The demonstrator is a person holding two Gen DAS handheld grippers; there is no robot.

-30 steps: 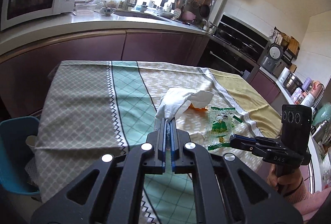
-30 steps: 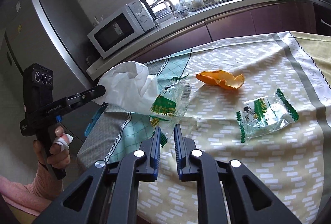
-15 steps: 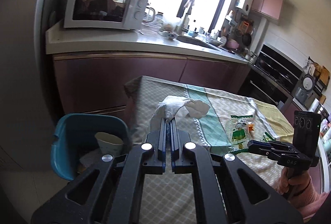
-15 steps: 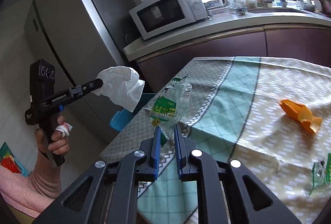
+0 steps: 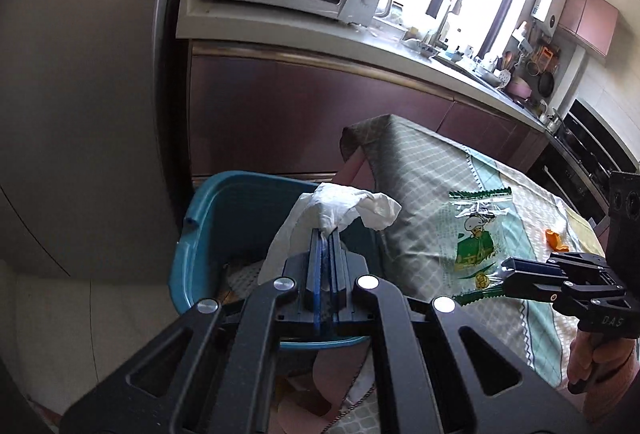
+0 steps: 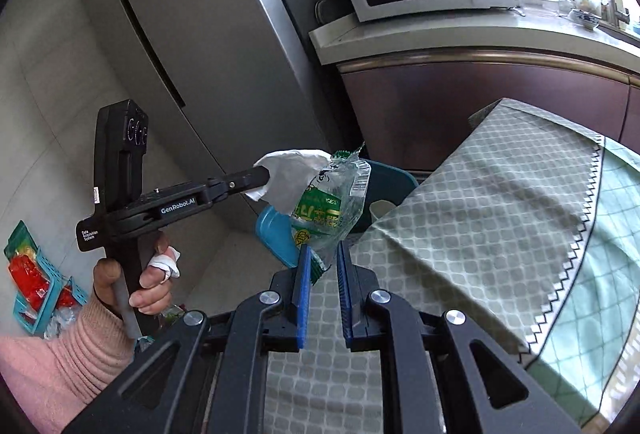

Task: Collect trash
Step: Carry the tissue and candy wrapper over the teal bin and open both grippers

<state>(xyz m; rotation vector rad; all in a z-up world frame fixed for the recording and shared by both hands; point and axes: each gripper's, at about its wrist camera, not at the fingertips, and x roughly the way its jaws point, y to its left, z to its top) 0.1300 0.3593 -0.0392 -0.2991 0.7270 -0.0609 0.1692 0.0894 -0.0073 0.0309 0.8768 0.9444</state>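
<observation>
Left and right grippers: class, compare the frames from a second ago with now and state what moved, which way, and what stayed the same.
Both grippers swung away from the table toward the blue bin. The left gripper now holds the white tissue over the bin; the right gripper has brought the green wrapper near it. Nothing was released: both stay clamped. The orange peel remains on the tablecloth.
</observation>
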